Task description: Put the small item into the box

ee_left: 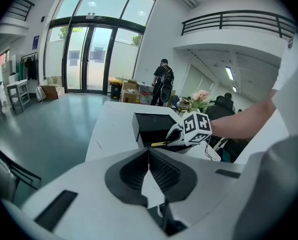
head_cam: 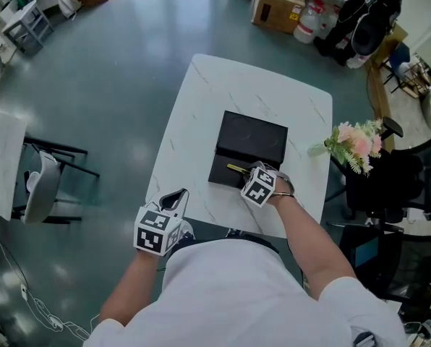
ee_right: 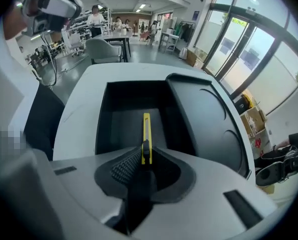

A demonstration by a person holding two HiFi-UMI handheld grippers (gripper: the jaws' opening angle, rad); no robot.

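Seemingly light, rigid and slick, the slim yellow plastic cutter (ee_right: 146,131) sits clamped near its tail in the right gripper (ee_right: 145,155).

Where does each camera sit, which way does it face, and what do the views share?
Head view: on the person's head, facing steeply down at the white table; left gripper, right gripper and white shirt show.
Left gripper view: on the left gripper, facing across the table toward the black box; its shut, empty jaws and the right forearm show.
Right gripper view: on the right gripper, facing down into the box; its jaws grip a yellow utility knife.
Shared: all three show box and knife.
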